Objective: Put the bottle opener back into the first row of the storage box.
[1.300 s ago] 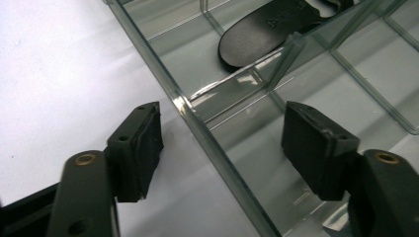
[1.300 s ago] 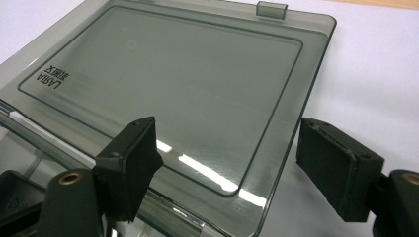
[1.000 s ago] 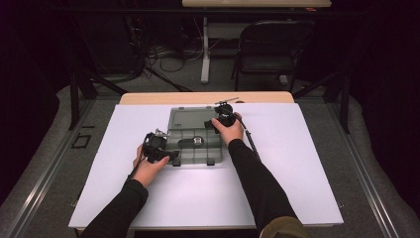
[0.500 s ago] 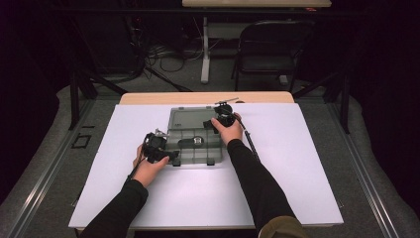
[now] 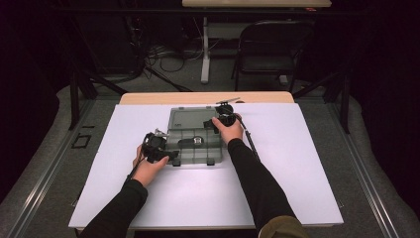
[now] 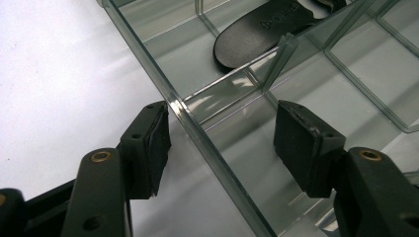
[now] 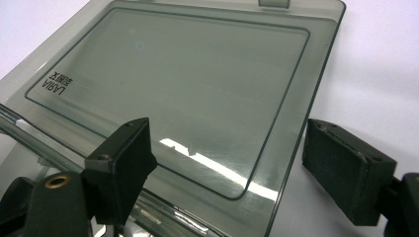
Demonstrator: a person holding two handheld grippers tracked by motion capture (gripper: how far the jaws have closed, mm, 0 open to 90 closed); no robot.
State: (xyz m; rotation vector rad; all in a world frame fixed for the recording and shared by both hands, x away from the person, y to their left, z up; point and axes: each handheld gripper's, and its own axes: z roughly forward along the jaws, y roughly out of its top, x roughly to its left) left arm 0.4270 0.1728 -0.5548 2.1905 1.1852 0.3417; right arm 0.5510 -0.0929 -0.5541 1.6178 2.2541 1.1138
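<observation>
A clear smoky compartment box (image 5: 218, 148) lies open on the white table, its lid (image 5: 190, 119) folded flat behind it. My left gripper (image 5: 171, 156) is at the box's near left corner. In the left gripper view it (image 6: 227, 118) stands open astride the box's outer wall (image 6: 197, 136), one pad outside near the wall and one inside a compartment. A black oval piece (image 6: 257, 34) lies in a compartment further in. My right gripper (image 5: 212, 124) hovers open at the lid's right side. Seen from the right gripper view (image 7: 230, 136), the lid (image 7: 188, 84) and its right edge lie between the pads, untouched.
The white sheet (image 5: 297, 163) covers most of the tabletop, with wide bare areas on both sides and in front of the box. A wooden table edge (image 5: 148, 98) shows behind. A folding chair (image 5: 272, 44) and cables stand on the floor beyond.
</observation>
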